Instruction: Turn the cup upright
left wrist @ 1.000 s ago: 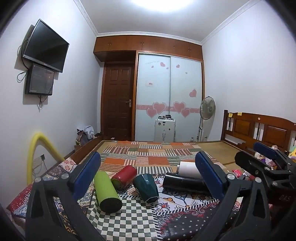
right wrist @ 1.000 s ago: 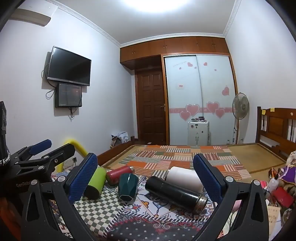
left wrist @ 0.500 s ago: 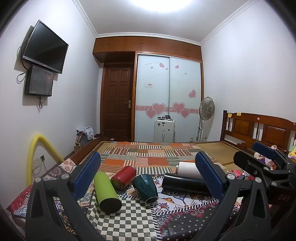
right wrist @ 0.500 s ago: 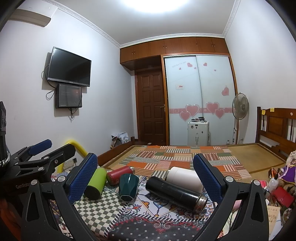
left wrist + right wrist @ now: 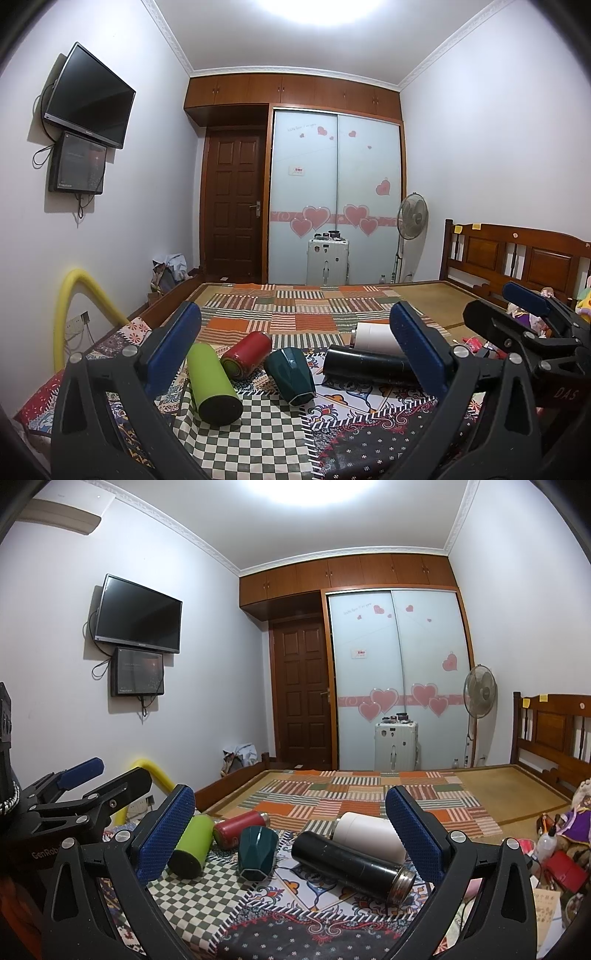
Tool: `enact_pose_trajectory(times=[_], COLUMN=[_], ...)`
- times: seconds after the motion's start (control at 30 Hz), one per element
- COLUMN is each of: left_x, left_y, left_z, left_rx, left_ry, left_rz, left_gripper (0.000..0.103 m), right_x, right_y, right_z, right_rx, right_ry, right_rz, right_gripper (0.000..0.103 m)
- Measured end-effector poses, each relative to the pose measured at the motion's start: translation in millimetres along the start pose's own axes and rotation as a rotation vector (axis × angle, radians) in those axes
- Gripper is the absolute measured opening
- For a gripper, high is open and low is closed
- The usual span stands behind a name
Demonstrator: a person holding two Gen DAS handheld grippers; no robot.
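Several cups lie on their sides on a patterned cloth [image 5: 258,439]: a green tumbler [image 5: 212,384], a red flask [image 5: 247,354], a dark teal faceted cup [image 5: 290,374], a black flask [image 5: 369,369] and a white cup [image 5: 373,336]. The right wrist view shows them too: green tumbler [image 5: 190,845], red flask [image 5: 236,827], teal cup [image 5: 256,853], black flask [image 5: 351,864], white cup [image 5: 369,834]. My left gripper [image 5: 295,350] is open and empty, held back from the cups. My right gripper [image 5: 290,830] is open and empty, also short of them.
The cloth lies on a bed with a striped patchwork blanket [image 5: 303,310] and a wooden headboard [image 5: 517,258] at the right. Toys and clutter [image 5: 557,853] sit at the right edge. A yellow tube [image 5: 70,306] arches at the left wall. A fan [image 5: 480,694] and suitcase [image 5: 395,746] stand beyond the bed.
Both grippers stay open and almost still. The teal cup's image shifts slightly; the views drift a little upward.
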State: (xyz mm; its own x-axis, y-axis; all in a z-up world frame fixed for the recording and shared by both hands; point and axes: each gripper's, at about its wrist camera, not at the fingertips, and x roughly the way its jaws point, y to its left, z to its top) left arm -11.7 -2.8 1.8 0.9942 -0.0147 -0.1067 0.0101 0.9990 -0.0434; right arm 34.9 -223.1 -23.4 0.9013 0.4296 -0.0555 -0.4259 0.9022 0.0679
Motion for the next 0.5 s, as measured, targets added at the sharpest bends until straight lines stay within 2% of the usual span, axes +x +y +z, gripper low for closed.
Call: enact_pose_trajectory(times=[0.5], left_x=[1.5], left_y=[-0.8], left_z=[-0.5], left_rx=[0.001], left_ry=[0.001], left_rz=[-0.006], left_gripper=[0.103], right_x=[-0.9], right_y=[-6.0], right_z=[2.8], right_rx=[0.005], right_ry=[0.004], right_rz=[-0.003], right_gripper=[0.103])
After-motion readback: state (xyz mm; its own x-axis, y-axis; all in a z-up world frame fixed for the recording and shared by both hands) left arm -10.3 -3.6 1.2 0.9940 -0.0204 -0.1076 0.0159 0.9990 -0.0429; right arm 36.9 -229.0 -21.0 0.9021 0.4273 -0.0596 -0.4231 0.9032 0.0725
